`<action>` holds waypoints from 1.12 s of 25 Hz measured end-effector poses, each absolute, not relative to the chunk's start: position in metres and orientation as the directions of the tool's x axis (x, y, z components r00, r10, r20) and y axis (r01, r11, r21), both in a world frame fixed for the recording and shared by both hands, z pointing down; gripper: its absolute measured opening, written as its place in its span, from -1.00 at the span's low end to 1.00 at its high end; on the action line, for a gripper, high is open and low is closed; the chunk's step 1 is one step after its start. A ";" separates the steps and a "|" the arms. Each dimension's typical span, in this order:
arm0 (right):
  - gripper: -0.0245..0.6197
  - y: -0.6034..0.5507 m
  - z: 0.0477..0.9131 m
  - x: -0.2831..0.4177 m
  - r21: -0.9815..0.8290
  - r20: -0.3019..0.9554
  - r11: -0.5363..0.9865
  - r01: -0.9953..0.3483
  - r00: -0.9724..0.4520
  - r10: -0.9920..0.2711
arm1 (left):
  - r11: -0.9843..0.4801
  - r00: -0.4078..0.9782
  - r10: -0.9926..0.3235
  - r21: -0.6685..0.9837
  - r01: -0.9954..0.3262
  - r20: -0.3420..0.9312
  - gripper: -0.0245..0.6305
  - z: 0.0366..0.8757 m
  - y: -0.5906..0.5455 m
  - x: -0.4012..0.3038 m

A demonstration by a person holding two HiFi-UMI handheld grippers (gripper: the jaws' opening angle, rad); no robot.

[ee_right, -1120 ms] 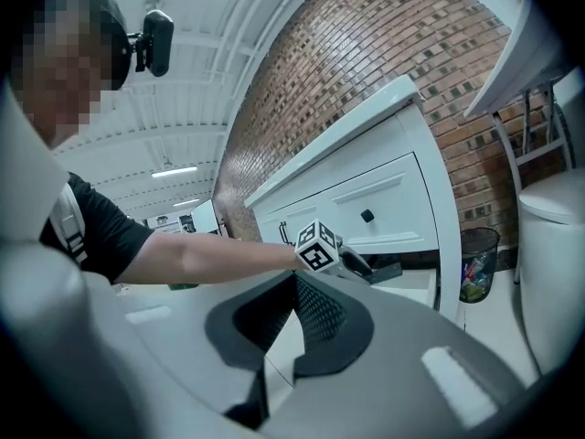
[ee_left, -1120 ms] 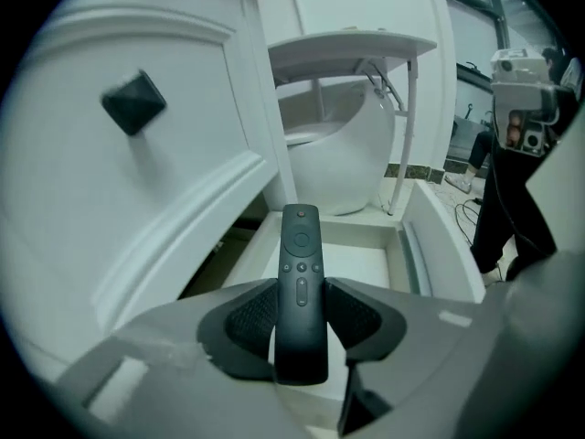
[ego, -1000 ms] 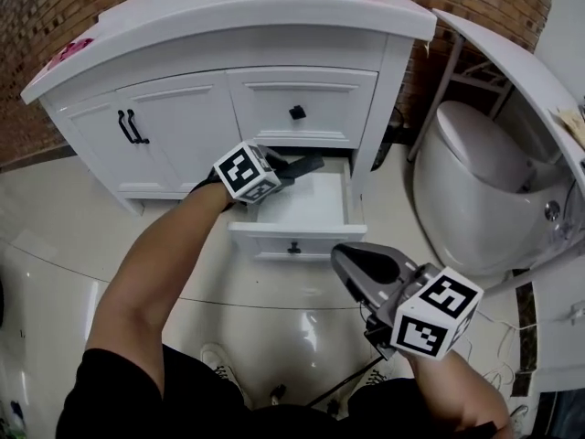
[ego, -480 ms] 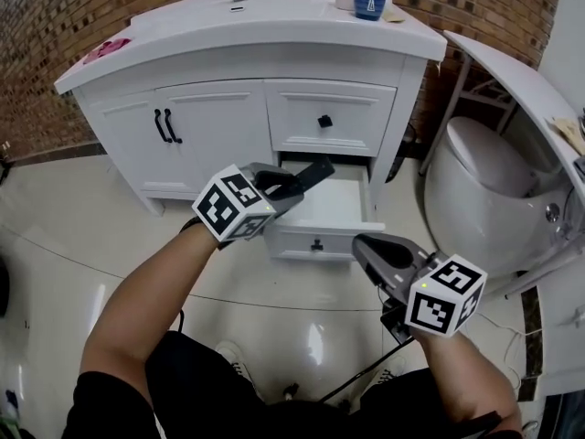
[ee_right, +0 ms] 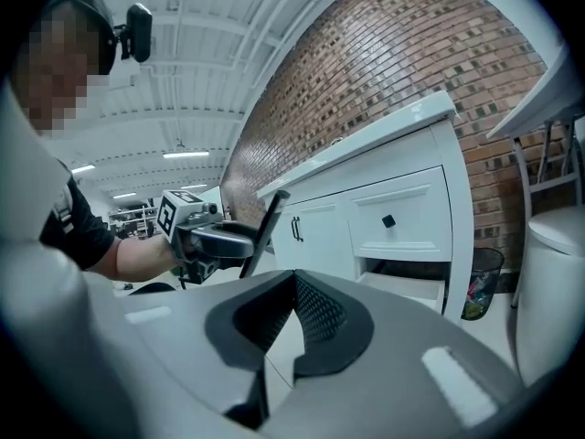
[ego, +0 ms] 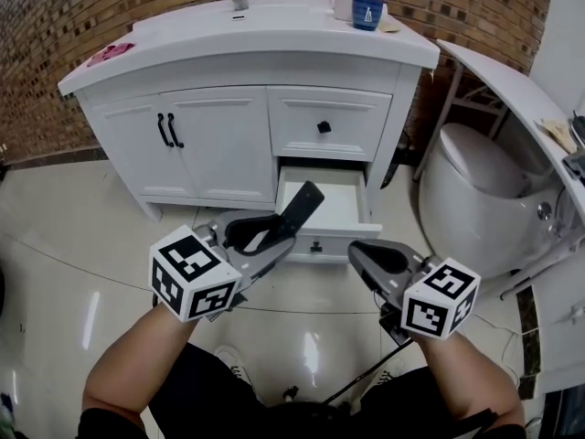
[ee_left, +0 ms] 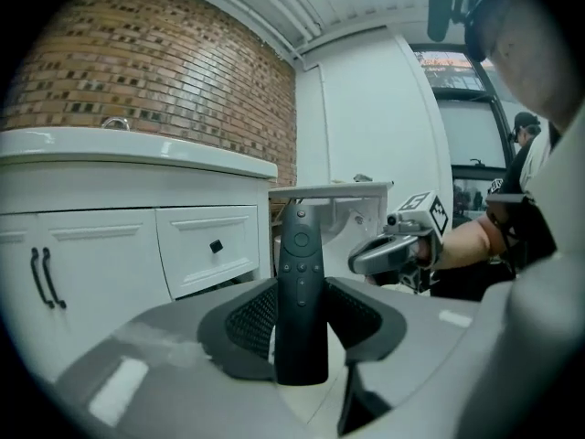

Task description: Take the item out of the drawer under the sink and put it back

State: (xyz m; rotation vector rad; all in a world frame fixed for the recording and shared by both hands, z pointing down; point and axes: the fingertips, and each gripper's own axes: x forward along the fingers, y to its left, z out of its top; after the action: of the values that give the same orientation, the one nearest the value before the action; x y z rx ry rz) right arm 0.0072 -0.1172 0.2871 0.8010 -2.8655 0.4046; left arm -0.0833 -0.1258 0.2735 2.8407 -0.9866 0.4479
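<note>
Remote is out of the drawer, pinched upright in the left gripper over the floor in front of the vanity; the right gripper is closed on nothing alongside. Take-out looks done, so next comes carrying the remote back and laying it flat inside. The shut upper drawer overhangs the open one, giving little headroom; toilet close on the right.

Blue cup stood just beside white mug; pink cloth lay well apart at left; white toilet stood at right; brick wall behind.
</note>
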 end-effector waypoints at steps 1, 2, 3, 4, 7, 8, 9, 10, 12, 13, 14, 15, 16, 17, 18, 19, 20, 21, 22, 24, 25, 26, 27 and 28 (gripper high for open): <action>-0.91 -0.116 0.287 0.006 -0.223 0.201 0.824 -0.521 -0.852 -0.484 | -0.781 0.750 -0.593 0.019 -0.625 0.292 -0.41 0.272 -0.116 -0.086; -0.92 -0.114 0.287 0.006 -0.229 0.198 0.826 -0.515 -0.855 -0.479 | -0.775 0.753 -0.599 0.040 -0.631 0.274 -0.41 0.272 -0.108 -0.089; -0.92 -0.113 0.287 0.005 -0.235 0.197 0.827 -0.510 -0.859 -0.474 | -0.767 0.753 -0.606 0.061 -0.638 0.255 -0.41 0.272 -0.101 -0.091; -0.91 -0.112 0.287 0.005 -0.239 0.196 0.829 -0.506 -0.861 -0.469 | -0.758 0.750 -0.617 0.078 -0.648 0.238 -0.41 0.273 -0.097 -0.093; -0.92 -0.108 0.285 0.005 -0.245 0.194 0.832 -0.497 -0.866 -0.461 | -0.736 0.735 -0.643 0.093 -0.671 0.215 -0.41 0.282 -0.090 -0.096; -0.92 -0.107 0.284 0.005 -0.245 0.190 0.833 -0.495 -0.868 -0.460 | -0.738 0.736 -0.642 0.090 -0.669 0.215 -0.41 0.285 -0.087 -0.096; -0.91 -0.106 0.282 0.004 -0.243 0.185 0.835 -0.494 -0.869 -0.460 | -0.743 0.741 -0.637 0.086 -0.664 0.214 -0.41 0.286 -0.085 -0.095; -0.92 -0.105 0.280 0.004 -0.238 0.180 0.837 -0.493 -0.869 -0.460 | -0.748 0.746 -0.632 0.083 -0.658 0.211 -0.41 0.287 -0.084 -0.094; -0.92 -0.106 0.279 0.004 -0.230 0.177 0.839 -0.494 -0.868 -0.463 | -0.754 0.753 -0.626 0.090 -0.651 0.200 -0.41 0.288 -0.083 -0.091; -0.92 -0.107 0.279 0.004 -0.228 0.179 0.837 -0.497 -0.867 -0.466 | -0.755 0.757 -0.625 0.098 -0.648 0.193 -0.41 0.288 -0.084 -0.090; -0.91 -0.107 0.281 0.005 -0.229 0.182 0.835 -0.501 -0.864 -0.469 | -0.756 0.759 -0.624 0.104 -0.646 0.186 -0.41 0.287 -0.084 -0.089; -0.92 -0.107 0.282 0.006 -0.231 0.185 0.832 -0.505 -0.862 -0.472 | -0.756 0.760 -0.624 0.105 -0.646 0.179 -0.41 0.286 -0.085 -0.088; -0.92 -0.108 0.282 0.007 -0.232 0.187 0.829 -0.509 -0.860 -0.475 | -0.756 0.760 -0.626 0.102 -0.646 0.174 -0.41 0.284 -0.085 -0.088; -0.91 -0.108 0.283 0.008 -0.232 0.188 0.827 -0.512 -0.858 -0.478 | -0.756 0.760 -0.627 0.099 -0.647 0.172 -0.41 0.284 -0.085 -0.088; -0.92 -0.108 0.283 0.009 -0.231 0.189 0.825 -0.515 -0.856 -0.481 | -0.755 0.759 -0.629 0.098 -0.648 0.172 -0.41 0.284 -0.086 -0.088; -0.92 -0.108 0.283 0.010 -0.231 0.188 0.824 -0.518 -0.854 -0.485 | -0.754 0.758 -0.629 0.098 -0.649 0.173 -0.41 0.285 -0.086 -0.088; -0.91 -0.109 0.282 0.010 -0.232 0.187 0.821 -0.521 -0.853 -0.488 | -0.754 0.757 -0.629 0.098 -0.650 0.175 -0.41 0.285 -0.087 -0.088; -0.92 -0.109 0.282 0.011 -0.232 0.187 0.819 -0.524 -0.851 -0.491 | -0.754 0.757 -0.629 0.098 -0.650 0.176 -0.41 0.286 -0.087 -0.088; -0.91 -0.109 0.282 0.012 -0.230 0.187 0.818 -0.527 -0.849 -0.494 | -0.755 0.758 -0.629 0.097 -0.649 0.175 -0.41 0.286 -0.087 -0.088; -0.91 -0.109 0.283 0.013 -0.228 0.189 0.817 -0.530 -0.847 -0.497 | -0.755 0.759 -0.629 0.102 -0.648 0.167 -0.41 0.285 -0.088 -0.086; -0.92 -0.109 0.283 0.013 -0.229 0.190 0.816 -0.530 -0.847 -0.497 | -0.754 0.759 -0.631 0.104 -0.649 0.161 -0.41 0.285 -0.088 -0.086; -0.91 -0.109 0.284 0.013 -0.230 0.191 0.816 -0.530 -0.847 -0.497 | -0.753 0.758 -0.632 0.103 -0.650 0.158 -0.41 0.285 -0.088 -0.086; -0.92 -0.108 0.284 0.012 -0.233 0.191 0.816 -0.530 -0.847 -0.496 | -0.752 0.757 -0.633 0.102 -0.651 0.159 -0.41 0.286 -0.087 -0.087; -0.92 -0.107 0.284 0.011 -0.235 0.191 0.815 -0.529 -0.848 -0.495 | -0.751 0.756 -0.634 0.103 -0.652 0.163 -0.41 0.287 -0.087 -0.088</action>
State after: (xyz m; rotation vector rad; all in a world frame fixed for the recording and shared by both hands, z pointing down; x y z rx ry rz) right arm 0.0113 -0.1066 0.2843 0.8151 -2.8772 0.4253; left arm -0.0880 -0.0866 0.2872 2.7989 -1.0315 0.1761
